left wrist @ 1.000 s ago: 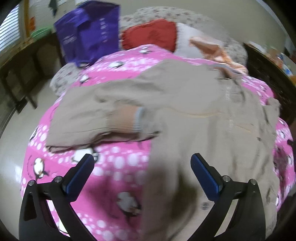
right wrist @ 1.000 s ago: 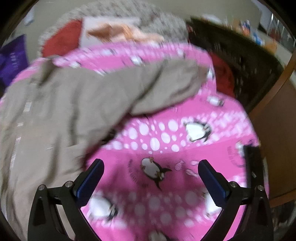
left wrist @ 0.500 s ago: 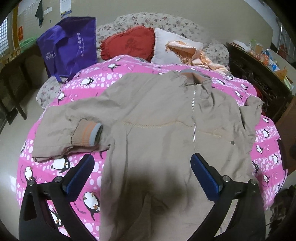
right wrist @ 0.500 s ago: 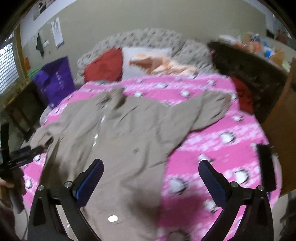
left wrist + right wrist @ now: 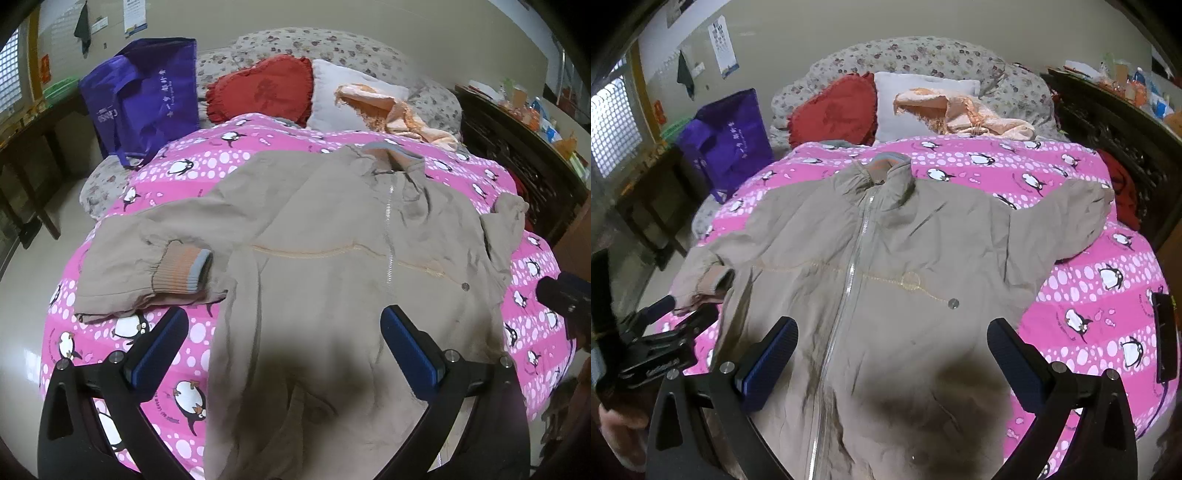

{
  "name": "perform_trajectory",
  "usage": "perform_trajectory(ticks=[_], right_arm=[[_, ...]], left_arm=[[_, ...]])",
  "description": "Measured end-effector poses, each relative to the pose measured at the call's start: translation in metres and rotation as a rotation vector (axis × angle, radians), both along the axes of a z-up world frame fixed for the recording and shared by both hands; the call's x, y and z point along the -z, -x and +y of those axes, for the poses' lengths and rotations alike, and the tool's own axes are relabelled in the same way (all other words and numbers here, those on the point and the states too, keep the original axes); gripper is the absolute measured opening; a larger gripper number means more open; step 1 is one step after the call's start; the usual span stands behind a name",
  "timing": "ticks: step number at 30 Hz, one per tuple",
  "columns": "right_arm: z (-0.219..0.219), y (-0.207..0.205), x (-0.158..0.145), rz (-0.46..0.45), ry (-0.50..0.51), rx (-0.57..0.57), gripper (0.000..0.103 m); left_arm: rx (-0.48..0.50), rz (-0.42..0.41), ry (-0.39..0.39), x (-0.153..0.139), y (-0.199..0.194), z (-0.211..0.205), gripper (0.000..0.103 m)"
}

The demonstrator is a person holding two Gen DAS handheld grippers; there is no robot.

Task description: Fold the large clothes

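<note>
Beige jacket [image 5: 332, 266] spread front-up on the pink penguin blanket [image 5: 207, 166], zipped, collar far from the jaws, hem nearest. One sleeve doubled back beyond the left gripper [image 5: 284, 343], its orange-and-grey ribbed cuff [image 5: 184, 269] lying on top; other sleeve [image 5: 1067, 218] stretched out beyond the right gripper [image 5: 892, 352]. Fabric creased, dark shadow patch between both pairs of jaws. Both pairs spread wide above the lower front, gripping nothing. Purple bag [image 5: 144, 99] and red cushion [image 5: 262, 88] well beyond the collar.
</note>
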State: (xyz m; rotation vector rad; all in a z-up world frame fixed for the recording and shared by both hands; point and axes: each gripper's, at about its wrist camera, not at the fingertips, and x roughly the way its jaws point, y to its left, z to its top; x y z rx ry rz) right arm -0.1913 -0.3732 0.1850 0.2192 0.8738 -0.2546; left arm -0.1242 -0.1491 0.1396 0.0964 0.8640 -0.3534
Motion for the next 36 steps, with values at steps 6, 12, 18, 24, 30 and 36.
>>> perform_trajectory(ticks=[6, 12, 18, 24, 30, 36], right_arm=[[0.009, -0.014, 0.013, 0.029, 0.049, 0.010, 0.103], [0.008, -0.018, 0.016, 0.040, 0.048, 0.014, 0.103], [-0.001, -0.021, 0.023, 0.054, 0.015, 0.044, 0.103], [-0.001, -0.023, 0.028, 0.061, 0.015, 0.062, 0.103], [-0.004, -0.026, 0.034, 0.073, 0.013, 0.075, 0.103], [-0.001, -0.029, 0.034, 0.079, 0.038, 0.061, 0.103]], left_arm=[[-0.004, 0.016, 0.005, 0.005, -0.004, 0.001, 0.103], [0.002, 0.027, 0.004, 0.012, -0.005, -0.005, 0.103], [0.011, 0.044, 0.001, 0.018, -0.006, -0.012, 0.103], [0.006, 0.050, -0.009, 0.023, -0.007, -0.013, 0.103], [0.002, 0.059, -0.017, 0.027, -0.009, -0.014, 0.103], [-0.002, 0.067, -0.018, 0.030, -0.011, -0.015, 0.103]])
